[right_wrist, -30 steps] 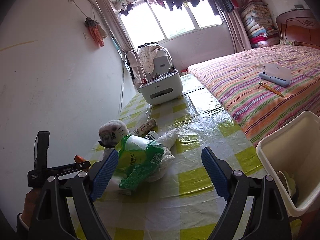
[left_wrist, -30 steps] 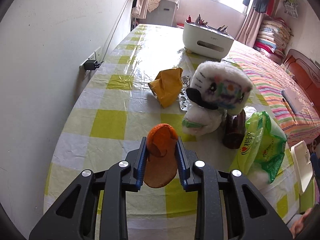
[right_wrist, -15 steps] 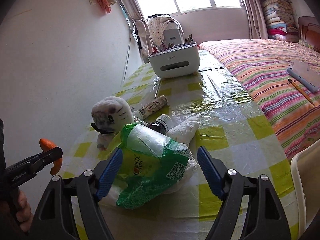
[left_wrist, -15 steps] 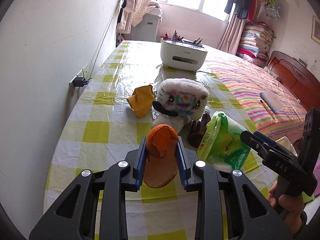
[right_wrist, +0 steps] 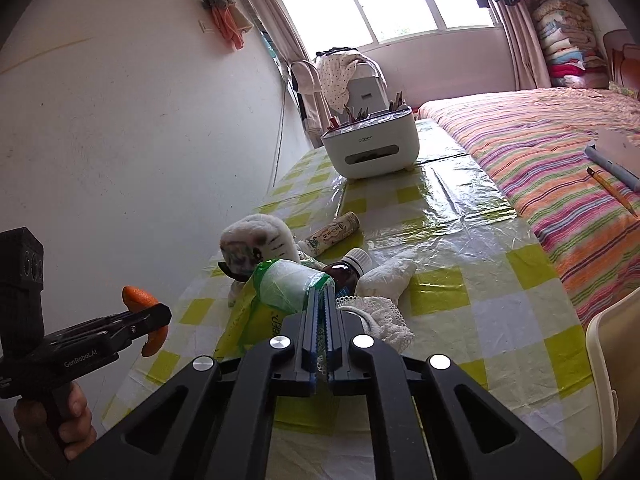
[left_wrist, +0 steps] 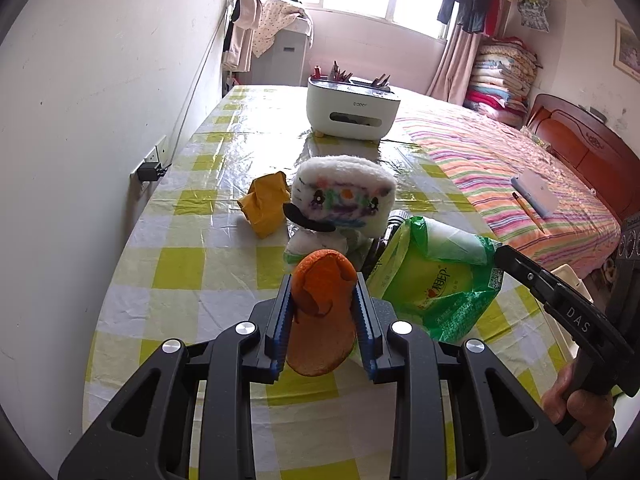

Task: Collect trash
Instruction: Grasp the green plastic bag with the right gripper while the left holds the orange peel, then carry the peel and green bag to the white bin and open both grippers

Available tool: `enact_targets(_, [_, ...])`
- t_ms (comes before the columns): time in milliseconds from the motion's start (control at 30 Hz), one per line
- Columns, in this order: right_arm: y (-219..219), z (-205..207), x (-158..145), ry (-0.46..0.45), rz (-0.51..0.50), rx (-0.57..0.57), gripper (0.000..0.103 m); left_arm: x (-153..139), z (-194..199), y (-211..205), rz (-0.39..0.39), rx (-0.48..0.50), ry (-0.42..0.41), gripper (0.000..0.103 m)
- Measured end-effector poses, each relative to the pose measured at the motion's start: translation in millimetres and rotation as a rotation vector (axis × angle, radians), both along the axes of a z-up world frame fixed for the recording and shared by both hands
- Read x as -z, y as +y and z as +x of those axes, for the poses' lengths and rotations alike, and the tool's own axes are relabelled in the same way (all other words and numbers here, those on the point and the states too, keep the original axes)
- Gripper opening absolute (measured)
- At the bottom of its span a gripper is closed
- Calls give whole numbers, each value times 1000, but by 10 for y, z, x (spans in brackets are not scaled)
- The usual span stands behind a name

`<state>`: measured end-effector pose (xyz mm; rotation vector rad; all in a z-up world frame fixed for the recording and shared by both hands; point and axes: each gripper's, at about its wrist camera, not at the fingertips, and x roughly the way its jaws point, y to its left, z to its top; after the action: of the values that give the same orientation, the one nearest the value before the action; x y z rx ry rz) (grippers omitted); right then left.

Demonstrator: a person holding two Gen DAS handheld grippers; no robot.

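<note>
An orange peel [left_wrist: 322, 312] is clamped between the blue pads of my left gripper [left_wrist: 324, 280], which hangs above the checked tablecloth; the peel [right_wrist: 138, 298] also shows in the right wrist view. My right gripper [right_wrist: 320, 292] is shut on the edge of a green plastic bag [right_wrist: 276, 292] lying on the table. In the left wrist view its tip [left_wrist: 500, 254] meets the bag [left_wrist: 432, 276] from the right. A crumpled yellow wrapper [left_wrist: 266, 204], a brown bottle [right_wrist: 342, 274] and a rolled paper tube [right_wrist: 334, 234] lie close by.
A white plush toy [left_wrist: 344, 200] stands behind the bag. A white organiser box [left_wrist: 352, 112] sits at the table's far end. A cream bin [right_wrist: 612, 360] stands at the table's right edge, beside the striped bed [right_wrist: 560, 152]. The wall with a plugged socket [left_wrist: 150, 170] runs along the left.
My right gripper moved in over the green bag and went from wide open to shut on its edge. The left gripper drew back and up a little, still holding the peel.
</note>
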<state>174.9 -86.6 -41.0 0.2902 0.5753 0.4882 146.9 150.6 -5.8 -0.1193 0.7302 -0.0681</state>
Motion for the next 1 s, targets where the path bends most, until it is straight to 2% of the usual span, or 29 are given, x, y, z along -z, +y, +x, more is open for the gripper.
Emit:
enact_targets(200, [-205, -156, -164, -60, 79, 21, 2, -87, -56, -82, -7, 24, -38, 28])
enact_targets(600, [-679, -452, -465, -183, 160, 106, 2, -330, -182, -459, -37, 118, -111, 28])
enact_targets(733, [-832, -554, -582, -241, 145, 146, 2, -408, -227, -671, -39, 168, -138, 28])
enact_targets(1000, [-1151, -605, -593, -249, 151, 218, 2, -514, -284, -1101, -63, 267, -172, 28])
